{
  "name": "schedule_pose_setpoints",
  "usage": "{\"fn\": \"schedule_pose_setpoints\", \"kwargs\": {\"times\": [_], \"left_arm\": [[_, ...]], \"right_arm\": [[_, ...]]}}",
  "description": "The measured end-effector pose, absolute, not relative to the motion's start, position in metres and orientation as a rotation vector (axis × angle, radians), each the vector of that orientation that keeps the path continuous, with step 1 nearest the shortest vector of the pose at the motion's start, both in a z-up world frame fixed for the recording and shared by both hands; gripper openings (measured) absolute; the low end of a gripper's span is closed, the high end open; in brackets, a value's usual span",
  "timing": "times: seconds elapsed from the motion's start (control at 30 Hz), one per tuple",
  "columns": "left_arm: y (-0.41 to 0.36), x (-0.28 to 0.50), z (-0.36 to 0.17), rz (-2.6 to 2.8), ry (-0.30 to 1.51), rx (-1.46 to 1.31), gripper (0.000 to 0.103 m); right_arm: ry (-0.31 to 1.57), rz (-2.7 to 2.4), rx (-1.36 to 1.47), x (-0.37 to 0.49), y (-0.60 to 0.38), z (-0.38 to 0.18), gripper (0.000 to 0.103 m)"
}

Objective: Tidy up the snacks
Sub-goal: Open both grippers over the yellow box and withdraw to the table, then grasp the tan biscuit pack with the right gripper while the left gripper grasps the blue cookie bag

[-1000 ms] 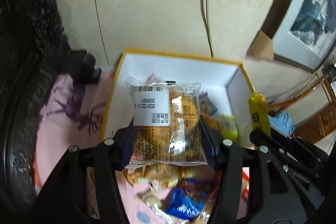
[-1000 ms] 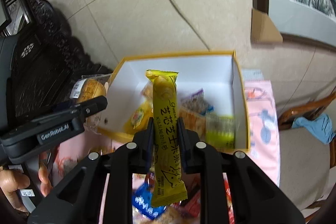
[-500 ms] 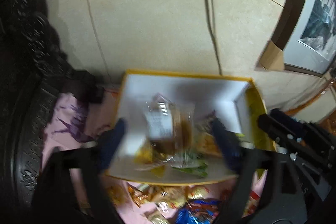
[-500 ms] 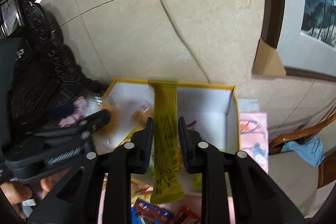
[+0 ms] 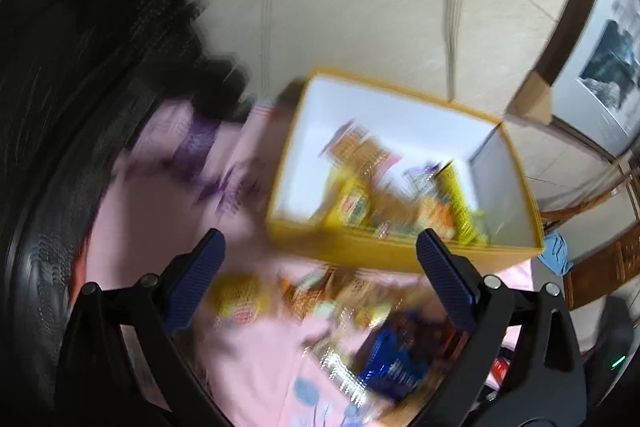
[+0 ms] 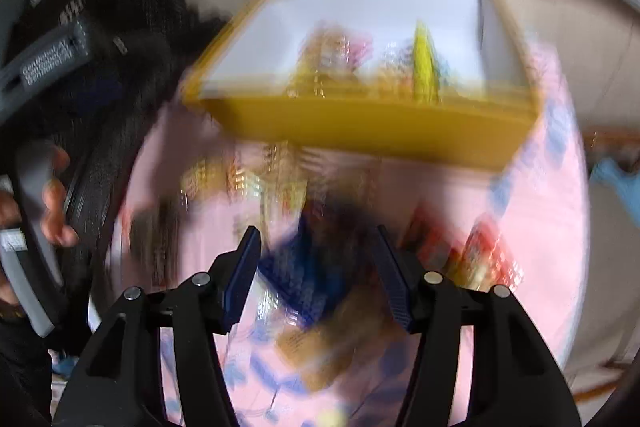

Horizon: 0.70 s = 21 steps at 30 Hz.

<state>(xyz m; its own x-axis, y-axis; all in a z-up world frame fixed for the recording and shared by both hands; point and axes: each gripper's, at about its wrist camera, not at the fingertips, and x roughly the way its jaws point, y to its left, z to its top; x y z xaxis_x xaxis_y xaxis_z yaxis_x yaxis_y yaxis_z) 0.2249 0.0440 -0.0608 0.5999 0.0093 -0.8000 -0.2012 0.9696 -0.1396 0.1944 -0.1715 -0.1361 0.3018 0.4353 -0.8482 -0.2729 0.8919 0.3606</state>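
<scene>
Both views are blurred by motion. A yellow box [image 5: 384,251] with white inner walls holds several snack packs, among them a long yellow bar [image 5: 454,195] and a clear cracker pack [image 5: 360,151]. My left gripper [image 5: 320,255] hangs in front of the box, jaws wide and still opening, nothing between them. In the right wrist view the same box [image 6: 360,123] lies ahead with the yellow bar [image 6: 424,63] inside. My right gripper [image 6: 316,247] is over loose snacks on the pink cloth, jaws opening and empty, with a blue pack [image 6: 304,267] below them.
Loose snack packs [image 5: 340,303] lie scattered on the pink cloth [image 5: 168,235] in front of the box. A dark carved chair [image 5: 80,67] stands at the left. A tiled wall with a cable [image 5: 452,7] rises behind. A hand [image 6: 52,203] holds the other gripper at the left.
Both grippers let go: the cracker pack and the yellow bar now lie in the box. Both grippers have pulled back and down toward the loose snacks, jaws wider.
</scene>
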Motion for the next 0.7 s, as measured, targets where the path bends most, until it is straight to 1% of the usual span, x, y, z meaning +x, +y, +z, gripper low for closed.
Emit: {"fn": "schedule_pose_setpoints", "kwargs": {"times": [0.1, 0.17, 0.23, 0.33, 0.5, 0.7], "left_arm": [[0.057, 0.191, -0.088, 0.136, 0.991, -0.255, 0.098], [0.061, 0.162, -0.109, 0.135, 1.048, -0.253, 0.098], [0.064, 0.14, -0.124, 0.136, 1.088, -0.258, 0.098], [0.066, 0.113, -0.143, 0.117, 1.146, -0.288, 0.098], [0.067, 0.096, -0.151, 0.105, 1.172, -0.278, 0.098], [0.069, 0.093, -0.142, 0.102, 1.151, -0.281, 0.098]], "right_arm": [[1.215, 0.448, 0.157, 0.161, -0.171, -0.168, 0.059], [1.21, 0.442, 0.096, 0.145, -0.169, -0.176, 0.059], [1.243, 0.436, 0.05, 0.134, -0.169, -0.186, 0.059], [1.287, 0.419, 0.085, 0.128, -0.173, -0.194, 0.059], [1.315, 0.426, 0.113, 0.124, -0.165, -0.2, 0.059], [1.343, 0.383, 0.139, 0.127, -0.161, -0.208, 0.059]]}}
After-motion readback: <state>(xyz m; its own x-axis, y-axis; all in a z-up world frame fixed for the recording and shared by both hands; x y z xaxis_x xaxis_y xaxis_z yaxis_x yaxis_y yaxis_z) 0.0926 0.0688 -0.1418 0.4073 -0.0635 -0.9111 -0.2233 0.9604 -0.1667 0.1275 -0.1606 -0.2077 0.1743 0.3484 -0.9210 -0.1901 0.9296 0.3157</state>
